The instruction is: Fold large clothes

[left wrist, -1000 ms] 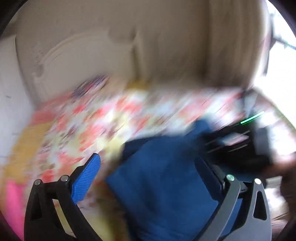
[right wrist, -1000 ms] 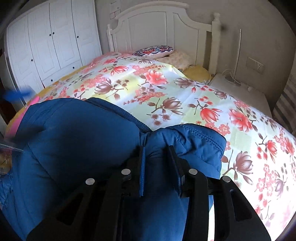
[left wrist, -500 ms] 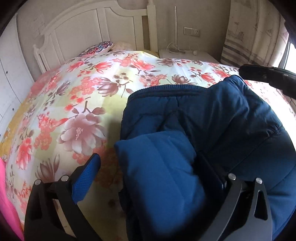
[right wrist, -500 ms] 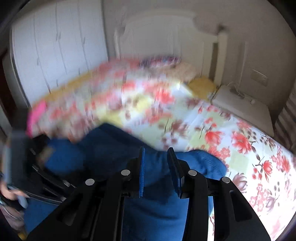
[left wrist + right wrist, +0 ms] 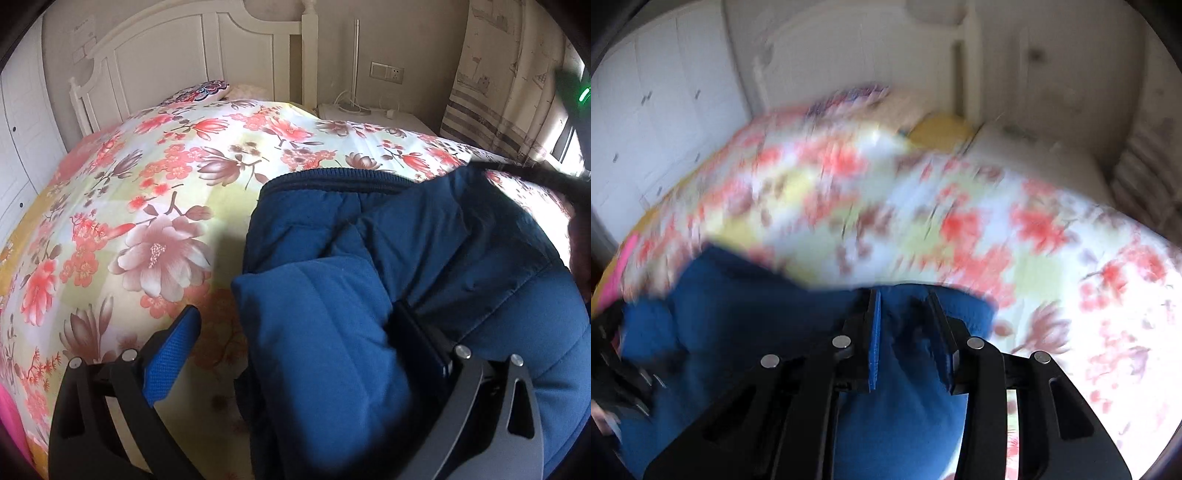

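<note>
Here, a padded blue jacket [image 5: 424,258] lies bunched at the floral bed's [image 5: 166,206] near right; soft and bulky, it looks best gripped at hems. Left gripper [image 5: 295,339] gapes, right gripper [image 5: 905,332] pinches fabric.

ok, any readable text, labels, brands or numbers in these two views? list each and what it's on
None readable.
Blue padded jacket: no tag, logo or print shows.
Floral bedspread: flower pattern only, no lettering.
Curtain: printed pictures, no legible words.
Wall socket: no markings clear enough to read.
Left tongs and right tongs: no markings visible.
Right wrist view is motion-blurred throughout, so nothing can be read there.
</note>
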The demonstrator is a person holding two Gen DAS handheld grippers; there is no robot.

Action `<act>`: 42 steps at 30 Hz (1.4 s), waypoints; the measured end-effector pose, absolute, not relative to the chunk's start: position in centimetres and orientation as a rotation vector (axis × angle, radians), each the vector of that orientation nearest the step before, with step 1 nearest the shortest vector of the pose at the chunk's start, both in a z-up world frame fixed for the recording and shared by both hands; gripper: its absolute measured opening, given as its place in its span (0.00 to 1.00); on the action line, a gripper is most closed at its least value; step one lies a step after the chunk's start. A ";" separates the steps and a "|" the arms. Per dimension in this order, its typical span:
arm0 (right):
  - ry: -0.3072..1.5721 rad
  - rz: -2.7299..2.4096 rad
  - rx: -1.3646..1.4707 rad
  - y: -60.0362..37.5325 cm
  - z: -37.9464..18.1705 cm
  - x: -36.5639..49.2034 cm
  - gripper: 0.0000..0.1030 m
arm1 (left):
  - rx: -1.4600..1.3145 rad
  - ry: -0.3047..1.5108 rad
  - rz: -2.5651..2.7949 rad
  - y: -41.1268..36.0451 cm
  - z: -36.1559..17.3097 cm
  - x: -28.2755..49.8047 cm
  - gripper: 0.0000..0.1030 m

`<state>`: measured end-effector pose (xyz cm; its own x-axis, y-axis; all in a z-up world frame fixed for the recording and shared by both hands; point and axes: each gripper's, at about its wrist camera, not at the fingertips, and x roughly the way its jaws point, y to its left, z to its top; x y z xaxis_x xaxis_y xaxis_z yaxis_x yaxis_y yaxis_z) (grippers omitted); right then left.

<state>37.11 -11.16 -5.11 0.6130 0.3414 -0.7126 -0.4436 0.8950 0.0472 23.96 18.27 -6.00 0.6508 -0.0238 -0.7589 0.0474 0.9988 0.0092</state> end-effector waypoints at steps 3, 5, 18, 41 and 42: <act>0.820 0.421 -0.151 -10.8 -4.2 37.0 0.39 | 0.014 0.864 -0.047 18.4 -6.1 24.0 0.98; 0.809 0.410 -0.151 -10.6 -2.7 35.9 0.39 | 0.014 0.861 -0.046 18.4 -6.1 23.9 0.98; 0.750 0.594 -0.168 -10.4 -1.7 24.7 0.40 | -0.052 0.862 -0.086 19.3 -6.0 23.7 0.98; 1.002 0.835 0.286 -18.0 -8.0 19.8 0.96 | -0.640 1.006 -0.501 24.9 -9.7 14.8 0.98; 1.020 0.846 0.314 -18.2 -8.5 20.1 0.96 | -0.636 1.011 -0.505 24.9 -9.7 14.8 0.98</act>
<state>20.06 -18.15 -8.52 0.2497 0.7443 -0.6194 -0.4705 0.6523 0.5943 14.76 24.89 -9.69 0.4460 -0.6539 -0.6112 0.0957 0.7138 -0.6938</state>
